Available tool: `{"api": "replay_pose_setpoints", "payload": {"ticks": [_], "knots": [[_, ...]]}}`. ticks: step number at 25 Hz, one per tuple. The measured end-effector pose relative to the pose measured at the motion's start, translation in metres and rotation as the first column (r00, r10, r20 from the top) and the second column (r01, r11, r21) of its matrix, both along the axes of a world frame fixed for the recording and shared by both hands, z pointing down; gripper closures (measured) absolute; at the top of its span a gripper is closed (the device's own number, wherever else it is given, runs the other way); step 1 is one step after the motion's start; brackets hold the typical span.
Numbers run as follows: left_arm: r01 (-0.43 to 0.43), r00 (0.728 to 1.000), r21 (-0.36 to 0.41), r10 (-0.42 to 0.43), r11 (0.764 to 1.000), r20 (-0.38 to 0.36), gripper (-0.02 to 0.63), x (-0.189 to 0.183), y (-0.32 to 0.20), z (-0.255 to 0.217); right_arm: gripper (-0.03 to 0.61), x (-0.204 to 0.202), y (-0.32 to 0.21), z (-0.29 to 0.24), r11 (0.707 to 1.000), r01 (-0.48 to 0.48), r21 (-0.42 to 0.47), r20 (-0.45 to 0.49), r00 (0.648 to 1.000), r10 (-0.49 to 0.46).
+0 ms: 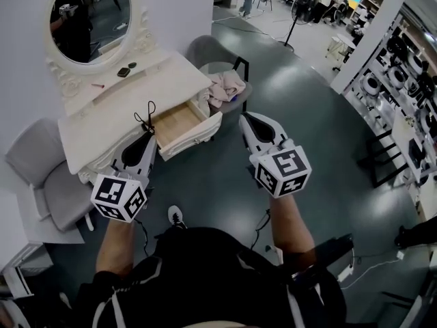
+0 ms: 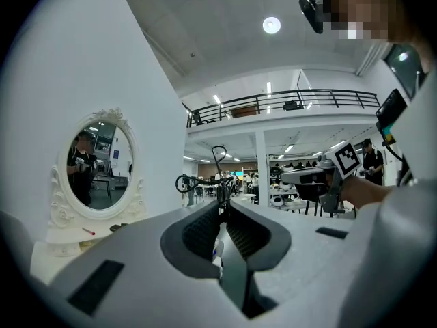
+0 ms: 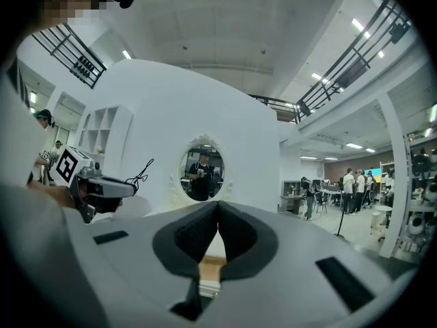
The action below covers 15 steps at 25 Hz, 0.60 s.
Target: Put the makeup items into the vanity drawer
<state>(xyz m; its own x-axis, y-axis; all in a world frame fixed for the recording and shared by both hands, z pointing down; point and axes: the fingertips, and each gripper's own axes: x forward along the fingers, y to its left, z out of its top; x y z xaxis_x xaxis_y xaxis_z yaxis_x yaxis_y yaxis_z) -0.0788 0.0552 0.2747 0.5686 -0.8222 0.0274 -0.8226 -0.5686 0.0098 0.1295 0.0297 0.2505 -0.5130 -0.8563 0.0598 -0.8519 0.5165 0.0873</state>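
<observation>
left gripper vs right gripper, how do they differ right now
The left gripper is shut on a thin black looped tool that sticks out past its tips; the right gripper is shut on nothing. In the head view the left gripper's tips sit at the left end of the open drawer; the right gripper is over the floor, to the drawer's right. Both are grey, carry a marker cube and point toward the vanity.

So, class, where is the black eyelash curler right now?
In the head view, left of centre, the eyelash curler sticks up from the shut left tool. It shows against the front edge of the vanity, beside the open drawer.
</observation>
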Motion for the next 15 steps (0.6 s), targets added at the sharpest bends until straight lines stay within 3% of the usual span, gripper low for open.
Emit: {"api": "replay_pose_setpoints", "payload": {"ticks": [15], "knots": [[-0.041,0.999,-0.006,0.041,0.999,-0.020,0.580,-0.063,-0.090,-0.001,0.574,-0.074,-0.097,-0.010,1.000,-0.013,-0.022,-0.039,0.999,0.012]]}}
